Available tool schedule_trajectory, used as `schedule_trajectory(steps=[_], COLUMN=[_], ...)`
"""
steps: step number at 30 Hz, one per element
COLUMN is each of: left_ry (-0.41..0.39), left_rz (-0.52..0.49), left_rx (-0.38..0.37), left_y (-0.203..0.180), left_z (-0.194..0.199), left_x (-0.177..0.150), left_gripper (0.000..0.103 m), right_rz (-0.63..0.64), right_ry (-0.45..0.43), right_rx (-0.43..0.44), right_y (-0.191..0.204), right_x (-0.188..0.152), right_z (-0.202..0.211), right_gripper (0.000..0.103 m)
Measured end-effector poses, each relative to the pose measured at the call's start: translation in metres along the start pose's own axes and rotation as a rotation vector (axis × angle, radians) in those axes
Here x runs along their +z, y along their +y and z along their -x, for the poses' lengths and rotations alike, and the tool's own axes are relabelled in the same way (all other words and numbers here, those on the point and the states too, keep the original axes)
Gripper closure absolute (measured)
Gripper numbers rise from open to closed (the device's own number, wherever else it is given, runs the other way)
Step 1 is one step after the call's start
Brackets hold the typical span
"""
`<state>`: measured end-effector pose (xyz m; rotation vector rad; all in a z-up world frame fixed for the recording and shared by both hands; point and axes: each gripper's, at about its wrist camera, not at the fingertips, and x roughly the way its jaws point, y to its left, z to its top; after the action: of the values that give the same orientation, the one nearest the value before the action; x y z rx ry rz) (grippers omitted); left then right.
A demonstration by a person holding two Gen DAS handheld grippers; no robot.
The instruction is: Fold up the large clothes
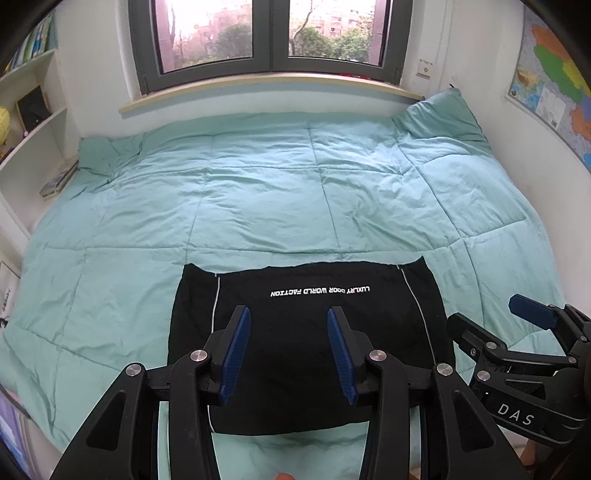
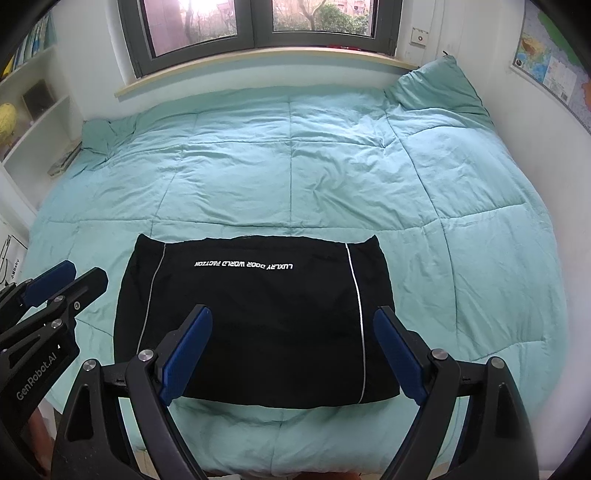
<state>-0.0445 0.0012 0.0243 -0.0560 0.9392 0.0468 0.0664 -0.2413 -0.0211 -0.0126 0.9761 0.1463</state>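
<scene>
A black garment (image 1: 295, 332) (image 2: 258, 314) with white piping and white lettering lies folded into a flat rectangle near the front edge of the bed. My left gripper (image 1: 289, 350) hovers above its middle, jaws partly apart, nothing between the blue pads. My right gripper (image 2: 292, 354) hangs over the garment's near right part, jaws wide, empty. In the left wrist view the right gripper (image 1: 491, 314) shows at the right edge, beside the garment. In the right wrist view the left gripper (image 2: 70, 277) shows at the left edge.
A mint green quilt (image 1: 277, 192) (image 2: 295, 162) covers the whole bed. A pillow (image 1: 439, 114) leans in the far right corner under the window (image 1: 266, 33). White shelves (image 1: 33, 122) stand along the left, a wall map (image 1: 554, 81) hangs on the right.
</scene>
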Motion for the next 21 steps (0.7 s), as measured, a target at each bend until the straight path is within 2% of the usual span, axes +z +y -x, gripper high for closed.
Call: schedule_trajectory(steps=[21], left_ry=[0.023], left_rz=[-0.010], left_rx=[0.014], left_y=[0.0076], left_z=[-0.0005], left_x=[-0.0029], left_gripper=[0.058], right_rz=[0.008], right_ry=[0.012], right_rx=[0.032], right_y=[0.0038], right_x=[-0.0053], right_z=[0.0003], right_gripper=[0.013])
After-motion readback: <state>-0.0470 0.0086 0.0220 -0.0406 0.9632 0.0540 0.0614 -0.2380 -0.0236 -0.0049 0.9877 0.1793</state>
